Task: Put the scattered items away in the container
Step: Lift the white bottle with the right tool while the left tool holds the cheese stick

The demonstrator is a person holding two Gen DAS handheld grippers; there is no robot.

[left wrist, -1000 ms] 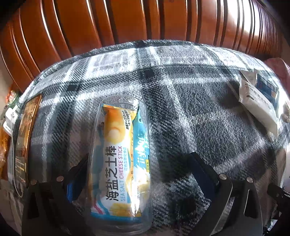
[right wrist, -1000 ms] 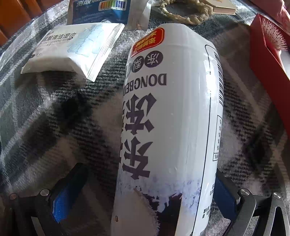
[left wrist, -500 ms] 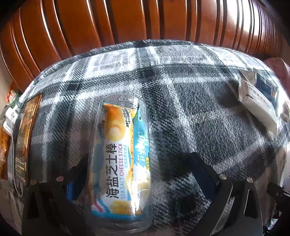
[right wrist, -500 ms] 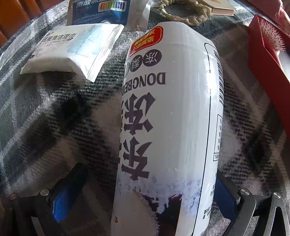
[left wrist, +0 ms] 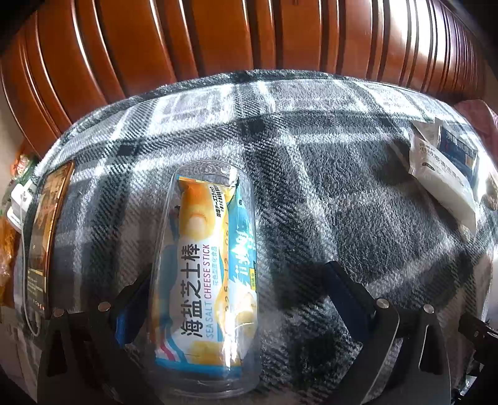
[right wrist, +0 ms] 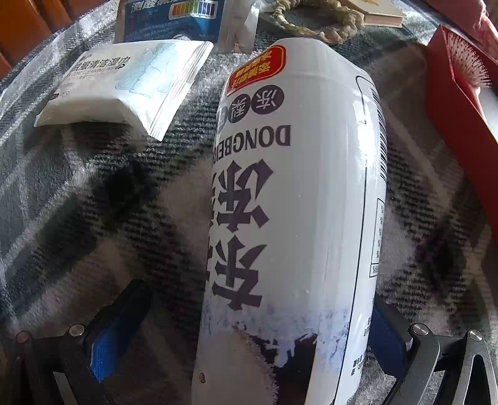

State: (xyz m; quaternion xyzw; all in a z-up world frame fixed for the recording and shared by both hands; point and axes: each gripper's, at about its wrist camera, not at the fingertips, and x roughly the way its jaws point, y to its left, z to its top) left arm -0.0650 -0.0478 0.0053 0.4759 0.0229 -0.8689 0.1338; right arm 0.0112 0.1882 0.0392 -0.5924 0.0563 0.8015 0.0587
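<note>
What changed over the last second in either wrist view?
Nothing visibly changed. The left gripper stays open around the cheese stick pack, and the right gripper stays open around the white bottle on the plaid blanket.

You have a grey plaid blanket (left wrist: 311,193) as your surface. On it lies a clear snack tube (left wrist: 205,274). Far right of that tube sit a white wipes packet (right wrist: 124,84) and, just behind the packet, a blue pouch (right wrist: 174,18). A white can (right wrist: 295,218) lies nearer, with a red box (right wrist: 457,112) beside it.
</note>
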